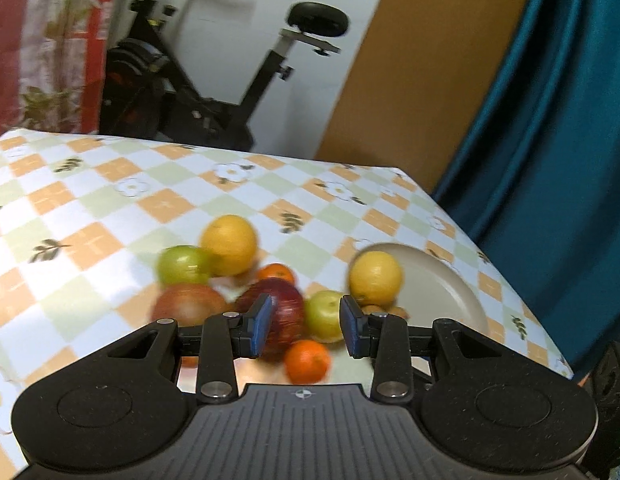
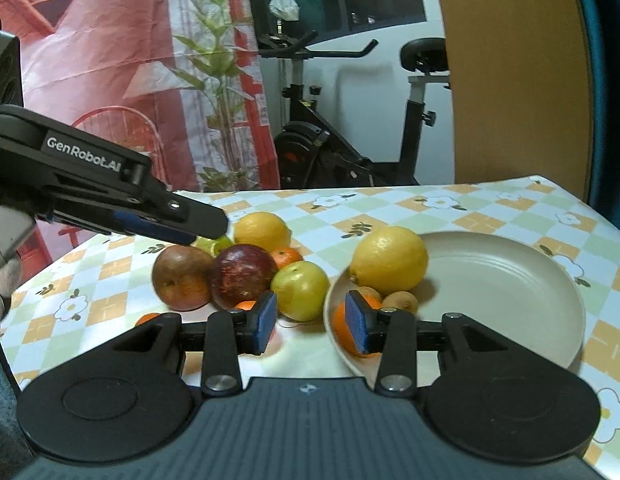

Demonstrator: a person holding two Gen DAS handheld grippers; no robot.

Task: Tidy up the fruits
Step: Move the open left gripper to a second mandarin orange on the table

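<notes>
A pile of fruit lies on the checked tablecloth: a dark red apple, green apples, a reddish apple, a yellow orange and tangerines. On the beige plate sit a lemon, small brown fruits and an orange. My left gripper hovers open over the pile, holding nothing. My right gripper is open and empty at the plate's left rim.
An exercise bike stands behind the table, with a wooden panel and a teal curtain to the right. The table's far edge and right edge are close to the plate. A gloved hand holds the left gripper.
</notes>
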